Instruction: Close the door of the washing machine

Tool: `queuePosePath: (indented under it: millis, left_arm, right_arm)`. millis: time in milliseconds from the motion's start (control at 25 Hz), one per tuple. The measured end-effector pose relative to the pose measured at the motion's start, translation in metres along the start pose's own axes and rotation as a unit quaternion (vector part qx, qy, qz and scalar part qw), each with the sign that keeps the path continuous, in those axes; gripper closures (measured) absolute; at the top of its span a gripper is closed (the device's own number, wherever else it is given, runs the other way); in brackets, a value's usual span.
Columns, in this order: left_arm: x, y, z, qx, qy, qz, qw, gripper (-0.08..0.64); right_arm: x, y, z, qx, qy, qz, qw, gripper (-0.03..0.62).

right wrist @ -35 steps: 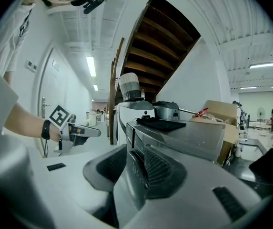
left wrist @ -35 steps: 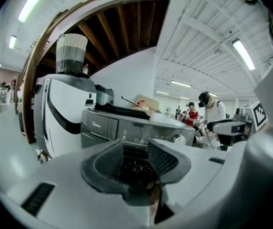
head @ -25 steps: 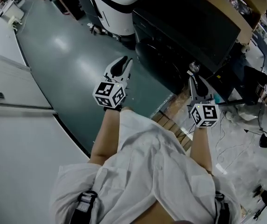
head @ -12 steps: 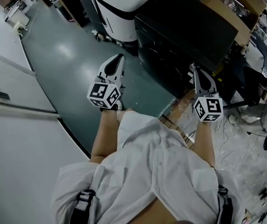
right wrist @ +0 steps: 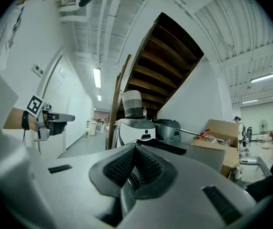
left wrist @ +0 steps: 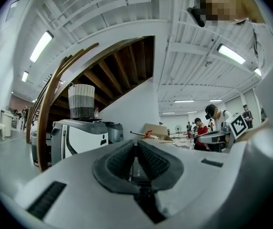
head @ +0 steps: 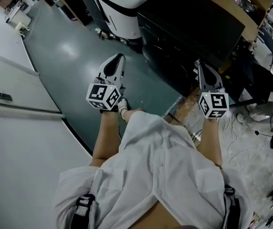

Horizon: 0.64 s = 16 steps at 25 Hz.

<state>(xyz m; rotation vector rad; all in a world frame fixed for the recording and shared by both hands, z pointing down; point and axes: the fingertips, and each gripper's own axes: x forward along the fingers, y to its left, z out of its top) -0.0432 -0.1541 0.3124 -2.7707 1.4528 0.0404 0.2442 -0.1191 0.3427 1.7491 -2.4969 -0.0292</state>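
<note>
Raised since a second ago: both grippers, each now higher in the head view, with jaws that stood apart then and meet now.

Item, left gripper (head: 120,56): held level over the green floor (head: 65,56), to the left of the washing machine (head: 193,25). Its jaws are pressed together with nothing between them.

Item, right gripper (head: 197,62): held level, tips near the machine's front corner, not visibly touching it. Its jaws have just been closing and now sit together, empty.

Item, washing machine: black, beyond both grippers. The round door (head: 162,61) on its front face appears to lie against the body (the dark picture does not show the latch).

Item, white appliance (head: 122,6): just left of the washing machine, with a woven basket (left wrist: 81,100) standing on top.

Item, cardboard box (head: 231,6): brown, at the machine's far right side.

Item, wooden stair (right wrist: 167,66): its underside slopes up above the appliances.
</note>
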Motion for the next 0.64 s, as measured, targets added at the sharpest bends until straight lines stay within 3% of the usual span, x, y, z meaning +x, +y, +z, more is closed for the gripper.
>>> queuePosePath:
  millis: [640]
  left_arm:
    - [0.007, -0.018, -0.005, -0.011, 0.002, -0.007, 0.9999, 0.531]
  right_arm:
    - [-0.010, -0.003, 0.002, -0.008, 0.001, -0.001, 1.000, 0.566]
